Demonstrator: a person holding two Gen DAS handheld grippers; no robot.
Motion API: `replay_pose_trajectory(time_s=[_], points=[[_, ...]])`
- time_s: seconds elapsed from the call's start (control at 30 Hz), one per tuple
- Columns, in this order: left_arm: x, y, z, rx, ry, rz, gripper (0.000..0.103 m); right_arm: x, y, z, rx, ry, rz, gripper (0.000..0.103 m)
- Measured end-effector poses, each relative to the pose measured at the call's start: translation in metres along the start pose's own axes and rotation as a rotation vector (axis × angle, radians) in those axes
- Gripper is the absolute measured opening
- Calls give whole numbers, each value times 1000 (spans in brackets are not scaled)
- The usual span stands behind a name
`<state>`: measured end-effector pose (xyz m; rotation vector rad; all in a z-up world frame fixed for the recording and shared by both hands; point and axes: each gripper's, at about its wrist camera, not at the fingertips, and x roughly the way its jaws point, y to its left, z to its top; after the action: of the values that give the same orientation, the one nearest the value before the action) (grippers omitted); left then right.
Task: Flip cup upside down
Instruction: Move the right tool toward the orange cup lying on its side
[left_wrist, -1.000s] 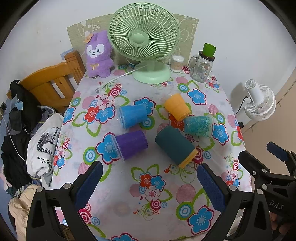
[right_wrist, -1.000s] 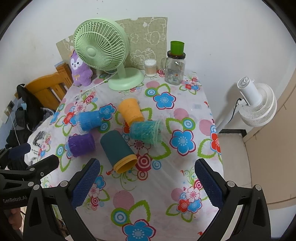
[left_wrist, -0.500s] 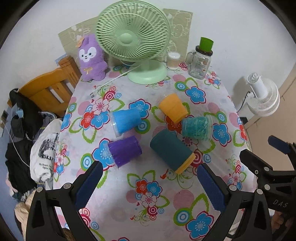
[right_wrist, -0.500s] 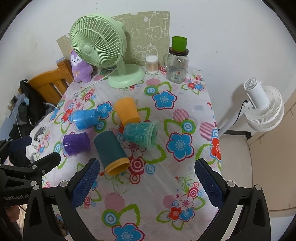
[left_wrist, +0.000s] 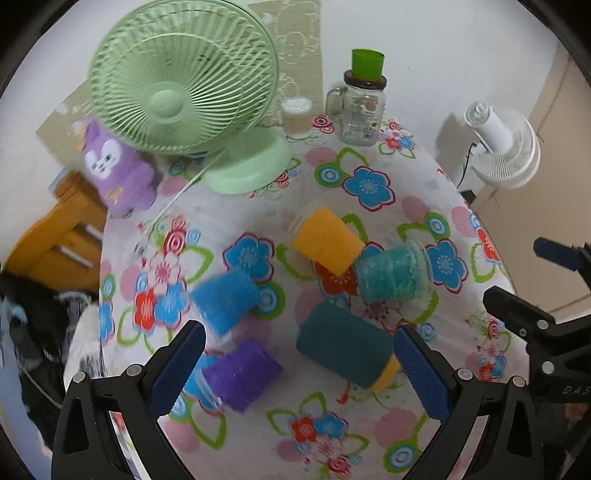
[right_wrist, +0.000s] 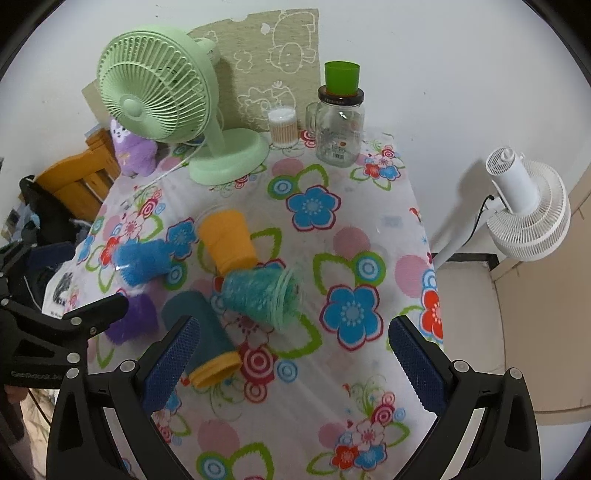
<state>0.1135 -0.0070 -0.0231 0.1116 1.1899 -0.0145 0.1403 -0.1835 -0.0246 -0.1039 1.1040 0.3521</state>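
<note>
Several cups lie on their sides on the floral tablecloth (left_wrist: 369, 424): an orange cup (left_wrist: 327, 240), a clear teal cup (left_wrist: 393, 273), a dark teal cup with a yellow rim (left_wrist: 343, 347), a blue cup (left_wrist: 225, 299) and a purple cup (left_wrist: 243, 373). My left gripper (left_wrist: 299, 369) is open above the purple and dark teal cups. My right gripper (right_wrist: 295, 365) is open, in front of the teal cup (right_wrist: 260, 295) and beside the dark teal cup (right_wrist: 203, 339). Both are empty.
A green desk fan (left_wrist: 184, 85), a purple plush (left_wrist: 118, 166), a cotton swab jar (left_wrist: 295, 118) and a glass mug jar with a green cup on top (left_wrist: 362, 99) stand at the back. A white floor fan (right_wrist: 524, 206) stands right of the table, a wooden chair (right_wrist: 74, 181) left.
Both grippers have moved forward and lower toward the cups, which now appear larger. The cups have not moved.
</note>
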Motion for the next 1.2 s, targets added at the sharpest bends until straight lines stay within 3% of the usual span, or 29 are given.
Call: replay_pose_trajectory(time_s=[0.37,0.8,1.2], points=[[65,-10,37,200,49,-50,103,51,-5,23,47,62,-15,103],[122,-9,53,210,116,-123,102,99,-15,35,114,108,-5,103],[158,-16,61,270,118,-83,102,129,-19,38,123,151,26,103]])
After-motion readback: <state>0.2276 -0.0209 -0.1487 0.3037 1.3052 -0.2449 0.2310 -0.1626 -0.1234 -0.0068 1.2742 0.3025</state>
